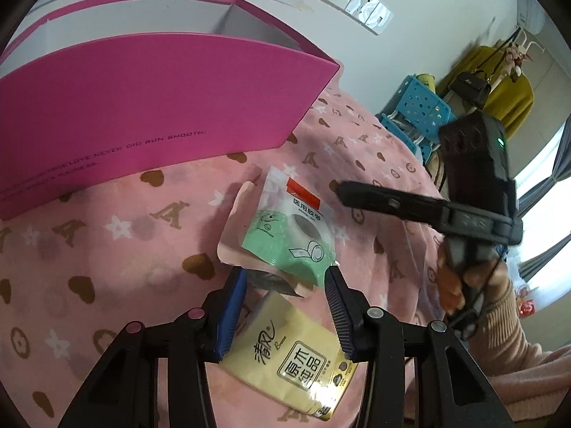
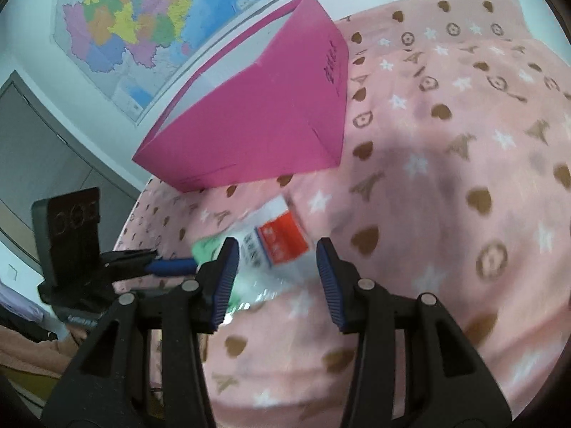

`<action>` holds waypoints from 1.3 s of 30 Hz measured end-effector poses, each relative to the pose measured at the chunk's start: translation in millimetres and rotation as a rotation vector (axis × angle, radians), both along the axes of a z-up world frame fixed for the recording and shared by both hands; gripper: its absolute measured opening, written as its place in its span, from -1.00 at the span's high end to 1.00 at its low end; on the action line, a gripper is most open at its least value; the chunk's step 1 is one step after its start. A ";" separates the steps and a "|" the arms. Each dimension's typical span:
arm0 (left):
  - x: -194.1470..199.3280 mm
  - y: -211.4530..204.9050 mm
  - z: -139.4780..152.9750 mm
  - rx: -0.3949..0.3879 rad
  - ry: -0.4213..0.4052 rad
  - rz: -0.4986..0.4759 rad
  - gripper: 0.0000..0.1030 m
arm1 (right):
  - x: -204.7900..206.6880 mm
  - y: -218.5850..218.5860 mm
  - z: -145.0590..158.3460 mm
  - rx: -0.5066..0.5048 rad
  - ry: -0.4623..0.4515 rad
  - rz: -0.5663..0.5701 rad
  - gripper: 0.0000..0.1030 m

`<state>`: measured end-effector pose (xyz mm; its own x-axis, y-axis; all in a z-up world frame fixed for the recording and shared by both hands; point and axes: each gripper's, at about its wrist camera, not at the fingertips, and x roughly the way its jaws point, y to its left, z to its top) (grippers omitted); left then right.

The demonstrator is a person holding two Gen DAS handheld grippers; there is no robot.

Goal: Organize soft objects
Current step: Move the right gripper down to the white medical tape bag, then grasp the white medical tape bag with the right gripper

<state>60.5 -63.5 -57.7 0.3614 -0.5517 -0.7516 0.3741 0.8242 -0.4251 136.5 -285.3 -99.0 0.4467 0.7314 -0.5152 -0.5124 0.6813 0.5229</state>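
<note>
Pink blanket (image 1: 107,249) beside magenta box (image 1: 160,107)

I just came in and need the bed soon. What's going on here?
A person is sorting soft packets on the pink blanket with a handheld tool in each hand. The left tool straddles the yellow tissue pack; the right tool hovers over the green medical tape packet. The magenta box stands open behind.

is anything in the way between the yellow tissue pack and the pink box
Partly. The green medical tape packet lies on the pink blanket between the yellow tissue pack and the pink box, and its near edge overlaps the pack. The box's tall front wall also has to be cleared.
</note>
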 end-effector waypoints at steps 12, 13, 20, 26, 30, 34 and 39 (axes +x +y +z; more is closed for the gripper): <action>-3.7 3.0 10.6 0.067 -0.056 0.076 0.23 | 3.0 13.8 -10.0 0.024 0.034 0.101 0.08; -4.8 5.0 11.3 0.057 -0.062 0.066 0.23 | 1.9 11.7 -10.9 0.030 0.037 0.102 0.08; 1.1 -7.0 0.2 0.048 -0.013 0.012 0.22 | -2.5 8.6 -14.9 0.073 0.052 0.109 0.08; -1.8 -6.6 7.1 0.029 -0.041 0.035 0.38 | -8.3 7.5 -16.8 0.100 0.059 0.116 0.08; -3.4 -1.6 13.0 -0.009 -0.059 0.038 0.53 | -16.7 7.6 -18.5 0.119 0.064 0.141 0.12; -5.0 3.0 13.3 -0.027 -0.065 0.031 0.59 | -23.8 5.6 -19.4 0.122 0.060 0.162 0.12; -9.0 6.1 20.8 -0.087 -0.090 -0.008 0.70 | -23.0 5.9 -20.2 0.132 0.058 0.177 0.11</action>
